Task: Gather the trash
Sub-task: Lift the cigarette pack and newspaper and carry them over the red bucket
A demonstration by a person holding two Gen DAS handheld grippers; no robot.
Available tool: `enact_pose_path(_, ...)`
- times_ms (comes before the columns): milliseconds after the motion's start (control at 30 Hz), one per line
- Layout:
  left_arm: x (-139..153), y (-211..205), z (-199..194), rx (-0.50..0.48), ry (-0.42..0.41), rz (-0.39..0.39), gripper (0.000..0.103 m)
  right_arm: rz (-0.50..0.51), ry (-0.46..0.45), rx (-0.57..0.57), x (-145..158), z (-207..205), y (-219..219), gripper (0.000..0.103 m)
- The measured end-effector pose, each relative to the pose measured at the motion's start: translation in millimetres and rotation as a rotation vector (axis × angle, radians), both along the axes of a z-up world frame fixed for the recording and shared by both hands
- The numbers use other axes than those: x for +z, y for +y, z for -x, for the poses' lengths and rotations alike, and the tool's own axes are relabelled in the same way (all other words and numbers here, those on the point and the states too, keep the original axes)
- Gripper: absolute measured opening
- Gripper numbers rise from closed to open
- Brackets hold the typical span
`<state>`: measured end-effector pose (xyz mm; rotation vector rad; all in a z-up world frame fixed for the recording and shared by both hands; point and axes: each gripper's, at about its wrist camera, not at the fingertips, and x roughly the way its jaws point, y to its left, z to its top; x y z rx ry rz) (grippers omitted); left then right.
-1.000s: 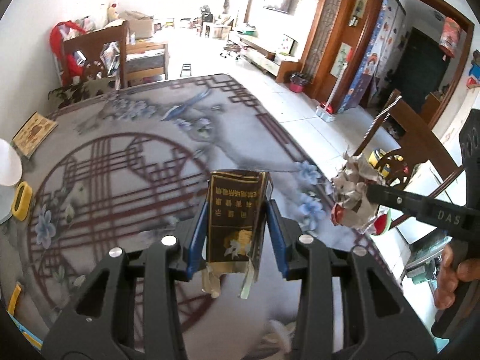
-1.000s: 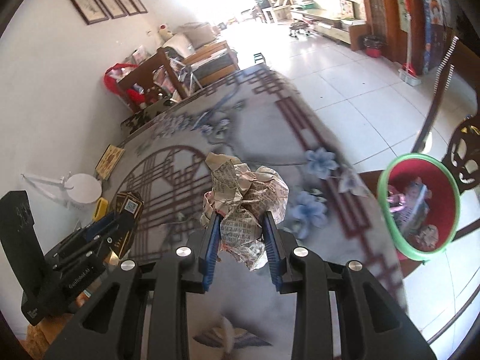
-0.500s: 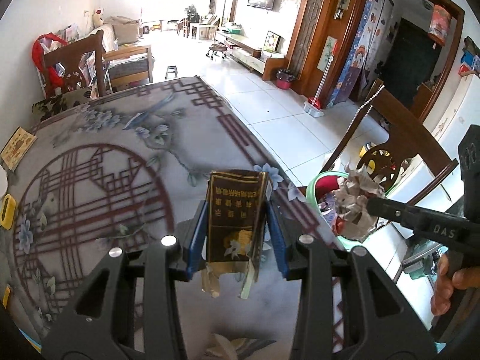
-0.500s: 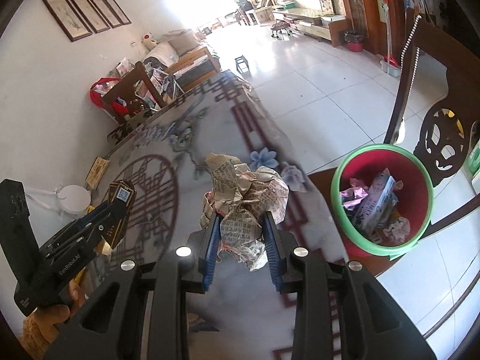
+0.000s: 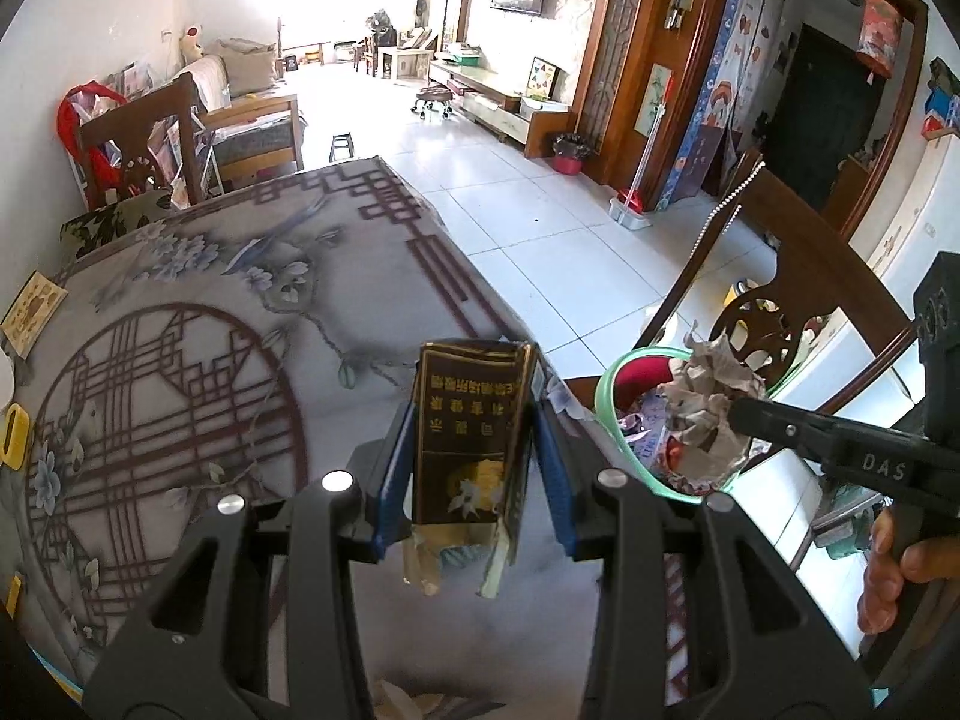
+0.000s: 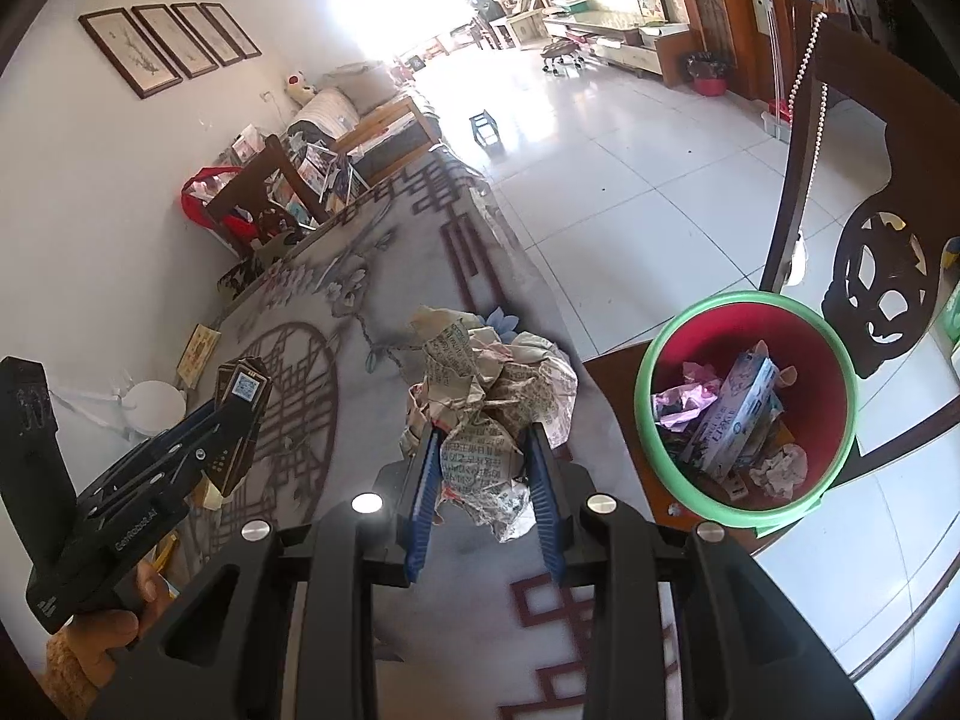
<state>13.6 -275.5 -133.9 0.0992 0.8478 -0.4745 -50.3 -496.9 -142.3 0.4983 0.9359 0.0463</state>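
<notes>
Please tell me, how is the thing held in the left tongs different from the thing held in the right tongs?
The left tongs hold a dark brown carton, flat-sided with gold print and a torn lower end; the right tongs hold a crumpled newspaper ball, pale and irregular. The carton keeps its box shape, while the newspaper bulges past the tongs on both sides. Both are clamped above the patterned table, near the green-rimmed bin.

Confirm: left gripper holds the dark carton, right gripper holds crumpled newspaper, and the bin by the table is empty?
Not quite: the bin is not empty. The right wrist view shows a box and crumpled scraps inside it. The rest stands: the left gripper holds the dark carton, and the right gripper holds the crumpled newspaper.
</notes>
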Motion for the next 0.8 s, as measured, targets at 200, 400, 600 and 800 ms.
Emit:
enact_pose_path(200,-2.5,-20.7,-0.7,-0.022,0.007,-0.017,0.038,-0.013,-0.001,-0.022,-2.3,3.4,-17.3,0.029)
enact_pose_path(400,-2.7,-42.7,-0.2,-0.048,0.004,-0.027,0.038,-0.023,0.002,-0.051,-4.9,9.4,-39.0,0.029)
enact_pose_path(600,-1.7,-70.9,-1.3,-0.083,-0.002,-0.032,0.038,-0.022,0.003,-0.089,-6.2,18.9,-63.7,0.029)
enact_pose_path(800,-3.2,-106.5,-2.2,-0.13,-0.001,-0.039,0.038,-0.019,0.006,-0.143,-7.9,31.0,-93.4,0.029)
